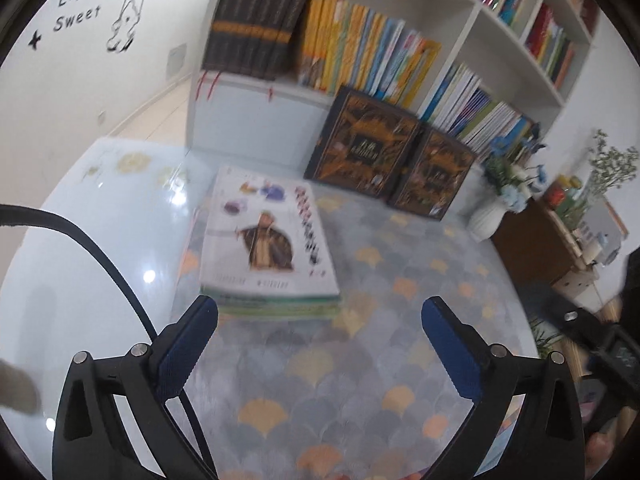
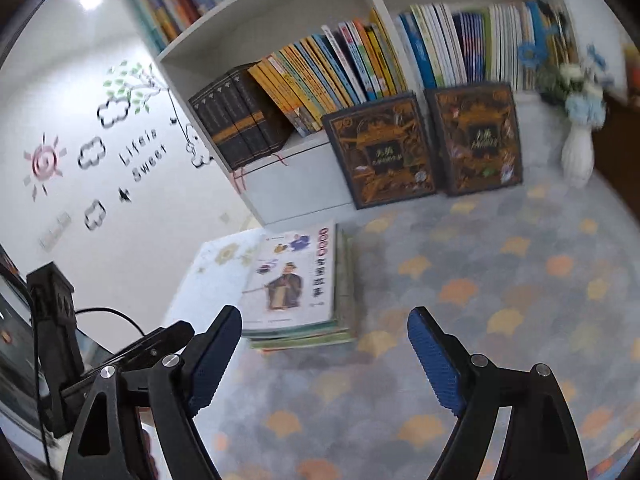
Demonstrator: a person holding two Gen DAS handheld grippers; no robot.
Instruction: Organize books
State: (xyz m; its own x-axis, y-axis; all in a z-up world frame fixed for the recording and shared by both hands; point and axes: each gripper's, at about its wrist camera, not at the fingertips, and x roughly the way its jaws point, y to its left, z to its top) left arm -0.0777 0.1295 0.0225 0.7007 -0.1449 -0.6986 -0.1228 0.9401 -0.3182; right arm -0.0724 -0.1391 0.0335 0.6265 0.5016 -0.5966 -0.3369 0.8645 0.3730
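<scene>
Both my grippers are wide open with nothing between the pads. My left gripper (image 1: 319,312) and my right gripper (image 2: 325,322) hang over the patterned tablecloth (image 1: 360,380), short of the stack of books (image 1: 268,240). That stack lies flat near the cloth's left edge, white cover with a robed figure on top, greenish ones under it.

The white bookshelf (image 2: 280,20) behind is pretty packed: one cubby holds a set of dark volumes (image 2: 236,116) at its left end, then a leaning row of yellow and blue books (image 2: 332,68). The next cubby over is full of thin upright books (image 2: 460,48). Two dark ornate books (image 2: 424,140) stand on the table, propped against the shelf front, side by side — a white vase (image 2: 578,156) of flowers just to their right.
</scene>
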